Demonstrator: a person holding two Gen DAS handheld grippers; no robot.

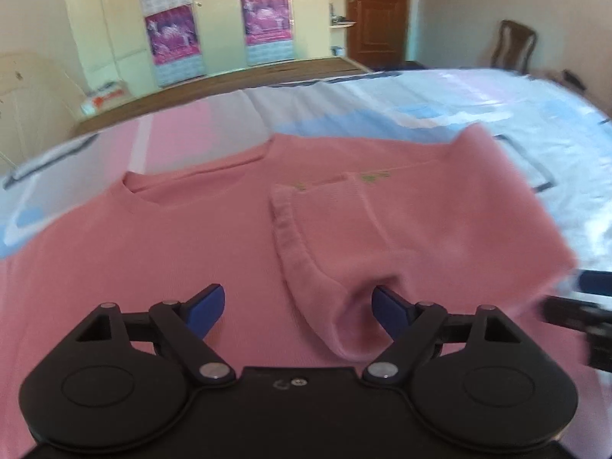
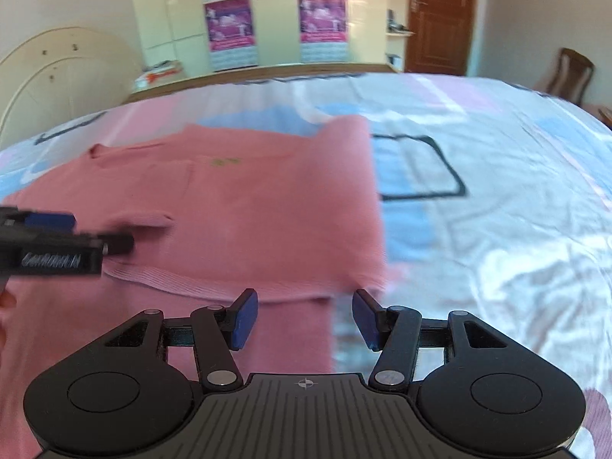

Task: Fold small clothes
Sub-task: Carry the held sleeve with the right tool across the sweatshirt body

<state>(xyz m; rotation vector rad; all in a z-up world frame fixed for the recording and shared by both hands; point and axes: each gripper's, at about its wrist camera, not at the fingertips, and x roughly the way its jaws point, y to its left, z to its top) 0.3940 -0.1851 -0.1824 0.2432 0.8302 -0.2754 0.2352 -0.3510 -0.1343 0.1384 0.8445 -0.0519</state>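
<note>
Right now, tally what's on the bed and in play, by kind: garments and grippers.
Pink sweaters: 1, spread on the bedsheet, sleeve folded in
Grippers: 2, left gripper and right gripper, both with jaws apart
Total: 3

Both wrist views low, close over pink sweater [image 1: 191, 248], facing wardrobe [image 2: 267, 19].

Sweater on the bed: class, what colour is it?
Pink; the sweater shows best in the left wrist view.

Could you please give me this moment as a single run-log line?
left gripper: open over sleeve cuff | right gripper: open at folded edge | pink sweater: partly folded on bed
</note>
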